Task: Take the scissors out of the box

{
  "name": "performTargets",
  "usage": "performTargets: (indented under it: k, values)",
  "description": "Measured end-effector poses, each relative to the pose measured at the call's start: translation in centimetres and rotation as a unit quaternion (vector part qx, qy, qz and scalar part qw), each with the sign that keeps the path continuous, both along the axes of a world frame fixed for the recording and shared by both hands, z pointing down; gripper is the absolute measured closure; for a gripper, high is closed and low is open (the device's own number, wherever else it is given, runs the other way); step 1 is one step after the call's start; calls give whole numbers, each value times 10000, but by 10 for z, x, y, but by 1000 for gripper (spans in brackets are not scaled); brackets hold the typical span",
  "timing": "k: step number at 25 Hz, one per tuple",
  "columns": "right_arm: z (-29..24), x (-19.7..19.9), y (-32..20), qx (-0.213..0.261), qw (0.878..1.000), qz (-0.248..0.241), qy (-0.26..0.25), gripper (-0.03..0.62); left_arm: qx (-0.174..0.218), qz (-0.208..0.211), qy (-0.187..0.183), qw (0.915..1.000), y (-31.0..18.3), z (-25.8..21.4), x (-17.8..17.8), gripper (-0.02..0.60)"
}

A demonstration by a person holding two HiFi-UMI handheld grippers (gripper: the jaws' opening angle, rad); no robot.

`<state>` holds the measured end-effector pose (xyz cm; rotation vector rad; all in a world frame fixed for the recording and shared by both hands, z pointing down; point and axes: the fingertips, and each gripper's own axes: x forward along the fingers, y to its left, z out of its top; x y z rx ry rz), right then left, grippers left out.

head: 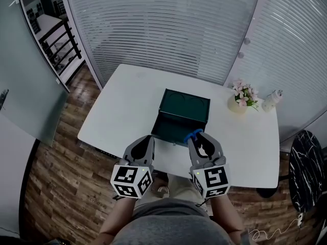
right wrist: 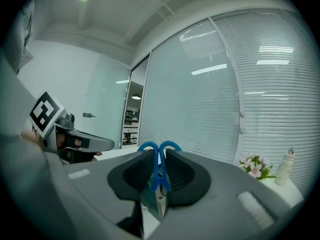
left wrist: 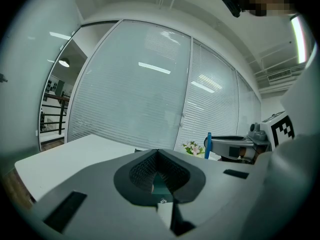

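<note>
Blue plastic loops of the scissors (right wrist: 159, 159) stick out just past the tips of the right gripper (right wrist: 159, 156). Its jaws are pinched on the neck where the two handles meet, and a metal blade runs back between the pads toward the camera. A grip at the neck likely keeps the pair shut and stops it swinging.

In the head view the scissors (head: 193, 135) sit at the tips of the right gripper (head: 197, 136), level with the near right corner of the dark green box (head: 173, 130). The box lid is tipped back, away from the jaws. The box doesn't show in the right gripper view, so the scissors look lifted out, or nearly. The blade tips are hidden, so full clearance can't be confirmed.

The left gripper (head: 148, 138) has its jaws pressed together on nothing. In its own view the left gripper (left wrist: 157, 152) has tips that meet, with only a teal sliver in the gap under them, probably the box beyond. It hangs at the near left corner of the box. Whether it touches the box can't be told; it may be there to steady it.

Each gripper shows off to the side in the other's view. The white table (head: 127, 101) carries the box. Well beyond the right jaws stand a small vase of pink flowers (head: 242, 97) and a small white bottle (head: 271, 100), clear of the work.

Next step, by judgement: carry the scissors away from the box and lay them on bare table. The risk is the pair slipping in the narrow pinch.
</note>
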<state>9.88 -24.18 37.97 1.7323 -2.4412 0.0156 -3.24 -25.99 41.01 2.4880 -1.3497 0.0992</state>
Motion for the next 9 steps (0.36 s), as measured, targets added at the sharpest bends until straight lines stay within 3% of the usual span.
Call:
performTargets:
  k: [9]
  values:
    - [0,-5,0,14,10000,-32,34,511,-24,40,-12,10000,0,3,-2,577]
